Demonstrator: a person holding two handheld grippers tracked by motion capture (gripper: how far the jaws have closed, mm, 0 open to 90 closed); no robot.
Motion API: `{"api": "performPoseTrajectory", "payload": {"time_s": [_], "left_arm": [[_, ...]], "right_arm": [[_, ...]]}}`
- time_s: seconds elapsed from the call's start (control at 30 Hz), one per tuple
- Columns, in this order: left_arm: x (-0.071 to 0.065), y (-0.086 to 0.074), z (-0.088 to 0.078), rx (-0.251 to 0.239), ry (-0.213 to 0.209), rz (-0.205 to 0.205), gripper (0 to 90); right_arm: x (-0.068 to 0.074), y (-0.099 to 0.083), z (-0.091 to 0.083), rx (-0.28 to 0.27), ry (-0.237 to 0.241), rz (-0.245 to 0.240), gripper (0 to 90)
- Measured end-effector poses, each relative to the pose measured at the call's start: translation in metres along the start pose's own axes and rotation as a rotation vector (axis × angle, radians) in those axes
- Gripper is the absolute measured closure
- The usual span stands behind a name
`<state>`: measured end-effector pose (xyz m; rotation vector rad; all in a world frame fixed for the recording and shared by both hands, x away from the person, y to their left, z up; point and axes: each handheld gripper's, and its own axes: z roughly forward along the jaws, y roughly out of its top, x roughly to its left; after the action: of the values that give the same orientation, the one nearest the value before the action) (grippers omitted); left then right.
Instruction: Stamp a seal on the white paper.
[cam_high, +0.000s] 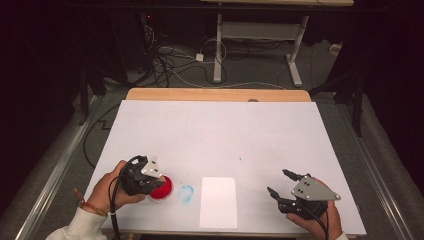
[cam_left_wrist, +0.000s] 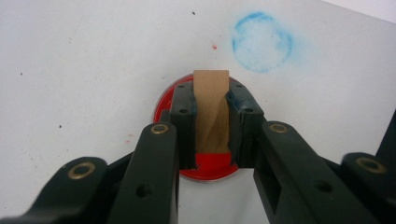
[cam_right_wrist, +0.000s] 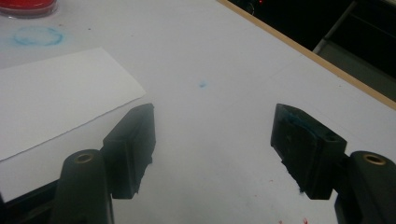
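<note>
My left gripper at the table's near left is shut on a small upright wooden block, pads pressing on both its sides. Directly beneath the block sits a round red ink pad; whether the block touches it I cannot tell. A white paper sheet lies near the front edge, in the middle. My right gripper rests low over the table at the near right, open, with nothing between its blue-stained pads.
A blue ring-shaped smudge marks the white table cover between the red pad and the paper. The table's wooden edge runs along the back. Cables and a desk frame stand on the floor beyond.
</note>
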<state>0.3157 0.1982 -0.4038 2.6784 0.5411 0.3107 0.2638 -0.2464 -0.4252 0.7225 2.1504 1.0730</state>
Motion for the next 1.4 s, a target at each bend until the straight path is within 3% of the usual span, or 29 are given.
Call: {"api": "performPoseTrajectory", "payload": {"time_s": [0.4, 0.67, 0.83, 1.0, 1.4], "left_arm": [[0.001, 0.011, -0.01, -0.049, 0.012, 0.01, 73.8], [-0.002, 0.037, -0.014, -0.076, -0.004, 0.065, 73.7], [-0.011, 0.057, -0.012, -0.062, -0.011, 0.124, 73.7], [-0.019, 0.073, -0.007, -0.061, -0.043, 0.164, 73.8], [-0.032, 0.098, 0.011, -0.072, -0.094, 0.204, 73.7]], "right_arm": [[0.001, -0.002, -0.002, 0.002, -0.002, 0.003, 31.7], [0.004, 0.0, 0.0, 0.007, -0.002, -0.006, 31.5], [0.004, -0.001, -0.001, 0.004, 0.002, -0.002, 31.3], [0.004, -0.002, -0.003, -0.001, -0.004, -0.003, 31.5], [0.005, 0.0, -0.004, -0.016, -0.014, -0.014, 31.0]]}}
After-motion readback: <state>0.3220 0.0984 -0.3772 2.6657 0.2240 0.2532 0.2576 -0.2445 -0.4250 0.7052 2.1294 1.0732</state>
